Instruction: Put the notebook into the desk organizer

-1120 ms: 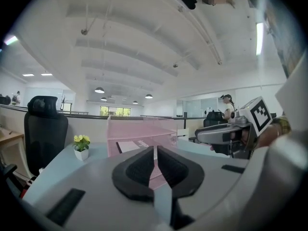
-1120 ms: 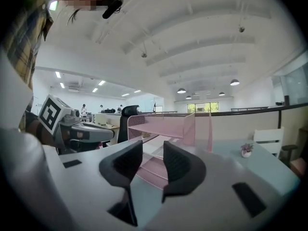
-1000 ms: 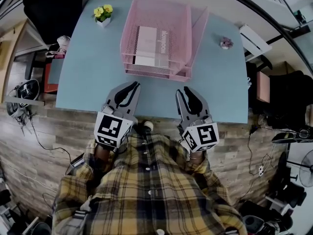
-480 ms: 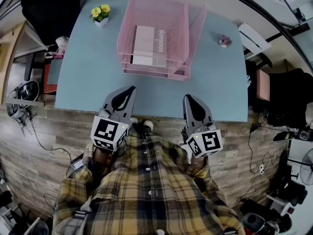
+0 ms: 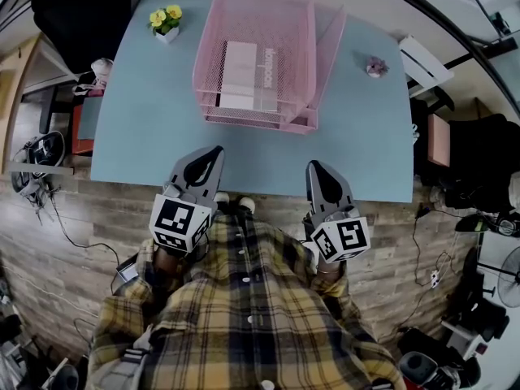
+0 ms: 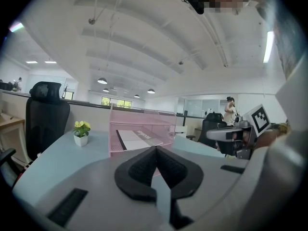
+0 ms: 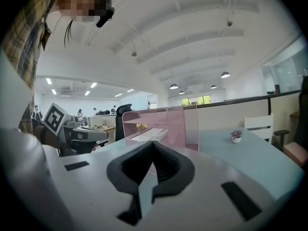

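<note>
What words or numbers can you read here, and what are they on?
Notebook in the pink desk organizer: one dark printed word, too small and blurred to read.
Two marker cubes: black-and-white square patterns, no letters.
Nothing else bears readable text.

One desk organizer (image 5: 268, 19) held one notebook (image 5: 242, 75) on one table (image 5: 154, 112). Two small potted plants stood there: a yellow plant (image 5: 166, 21) and what seemed a purple plant (image 5: 375, 68).

Yellow flowers (image 5: 166, 21) and purple plant (image 5: 375, 69) — well apart.
</note>
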Available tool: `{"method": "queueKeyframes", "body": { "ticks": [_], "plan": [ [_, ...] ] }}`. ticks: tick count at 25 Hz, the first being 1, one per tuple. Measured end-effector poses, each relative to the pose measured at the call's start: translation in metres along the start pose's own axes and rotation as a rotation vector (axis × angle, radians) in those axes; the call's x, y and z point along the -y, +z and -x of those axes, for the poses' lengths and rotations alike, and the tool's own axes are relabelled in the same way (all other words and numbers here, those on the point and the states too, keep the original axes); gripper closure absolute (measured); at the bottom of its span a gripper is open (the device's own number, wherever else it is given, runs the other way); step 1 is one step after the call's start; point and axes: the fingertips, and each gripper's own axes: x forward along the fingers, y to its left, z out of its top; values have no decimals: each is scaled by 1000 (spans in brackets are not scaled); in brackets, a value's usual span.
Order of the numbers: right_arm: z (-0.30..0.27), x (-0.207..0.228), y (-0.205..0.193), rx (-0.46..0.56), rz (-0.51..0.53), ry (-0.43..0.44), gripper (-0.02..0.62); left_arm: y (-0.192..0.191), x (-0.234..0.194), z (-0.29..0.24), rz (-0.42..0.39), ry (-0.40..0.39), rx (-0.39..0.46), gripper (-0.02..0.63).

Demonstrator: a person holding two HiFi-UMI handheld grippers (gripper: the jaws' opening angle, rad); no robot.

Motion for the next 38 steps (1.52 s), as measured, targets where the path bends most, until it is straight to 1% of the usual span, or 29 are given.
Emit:
{"method": "queueKeyframes", "body": {
  "ticks": [20, 38],
  "plan": [
    [-16, 5, -5, -38, 10, -17, 594, 1, -12, -11, 21, -6, -7, 615],
    [-22, 8, -1, -40, 13, -19, 594, 2, -16, -17, 26, -7, -10, 615]
  ]
}}
